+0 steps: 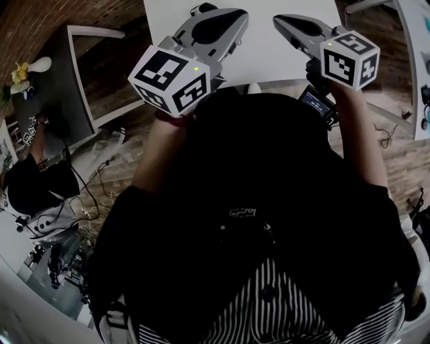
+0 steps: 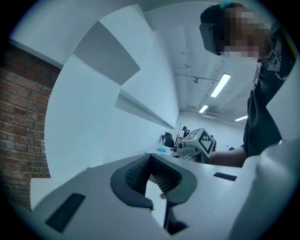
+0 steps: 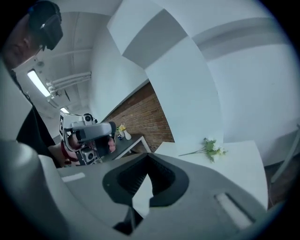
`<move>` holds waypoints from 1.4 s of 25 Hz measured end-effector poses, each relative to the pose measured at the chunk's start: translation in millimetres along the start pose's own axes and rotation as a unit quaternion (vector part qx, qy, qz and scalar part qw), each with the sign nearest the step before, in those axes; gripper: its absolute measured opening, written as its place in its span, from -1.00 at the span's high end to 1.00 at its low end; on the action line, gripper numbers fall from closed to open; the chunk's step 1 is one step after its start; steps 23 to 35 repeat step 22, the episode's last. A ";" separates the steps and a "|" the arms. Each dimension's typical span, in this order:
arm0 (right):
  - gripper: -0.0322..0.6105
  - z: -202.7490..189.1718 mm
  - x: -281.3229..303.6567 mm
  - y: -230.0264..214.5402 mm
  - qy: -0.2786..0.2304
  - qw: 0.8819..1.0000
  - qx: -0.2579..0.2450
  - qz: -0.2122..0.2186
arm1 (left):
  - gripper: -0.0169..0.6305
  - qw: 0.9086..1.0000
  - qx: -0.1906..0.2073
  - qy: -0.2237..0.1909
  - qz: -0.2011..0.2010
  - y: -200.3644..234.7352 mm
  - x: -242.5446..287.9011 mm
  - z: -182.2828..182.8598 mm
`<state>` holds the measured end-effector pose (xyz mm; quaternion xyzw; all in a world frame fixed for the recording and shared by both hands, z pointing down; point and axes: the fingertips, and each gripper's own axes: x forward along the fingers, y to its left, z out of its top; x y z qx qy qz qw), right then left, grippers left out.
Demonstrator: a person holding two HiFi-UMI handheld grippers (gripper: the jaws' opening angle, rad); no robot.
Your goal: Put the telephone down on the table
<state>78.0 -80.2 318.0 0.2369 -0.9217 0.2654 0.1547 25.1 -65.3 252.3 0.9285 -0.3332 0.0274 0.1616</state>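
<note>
No telephone shows in any view. In the head view both grippers are held up close to the person's dark-clothed chest, pointing toward the white table (image 1: 269, 57). My left gripper (image 1: 232, 15) is at the left with its marker cube near the body. Its jaws (image 2: 157, 187) meet at the tips with nothing between them. My right gripper (image 1: 282, 21) is at the right, its jaws (image 3: 140, 187) also shut and empty. A small dark part with a lit screen (image 1: 316, 102) sits under the right hand. I cannot tell what it is.
A sprig of white flowers (image 3: 208, 150) lies on the white table (image 3: 234, 168). A grey side table (image 1: 67, 87) with a vase of yellow flowers (image 1: 20, 72) stands at the left. Cables (image 1: 94, 195) trail on the floor there, beside another person (image 1: 33, 185).
</note>
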 end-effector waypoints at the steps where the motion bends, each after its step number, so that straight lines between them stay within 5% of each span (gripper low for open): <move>1: 0.89 10.2 -2.3 7.4 -0.009 1.000 -0.009 -0.001 | 0.92 1.000 0.011 0.002 0.001 0.5 0.0 3.6; 7: 0.89 33.3 6.0 34.7 -0.031 0.998 -0.051 -0.001 | 0.92 1.000 0.021 -0.002 0.006 10.3 -6.3 3.3; 35: 0.89 58.5 -39.4 30.5 -0.051 0.997 -0.055 0.000 | 0.92 1.000 0.026 -0.009 0.006 -22.9 13.6 37.2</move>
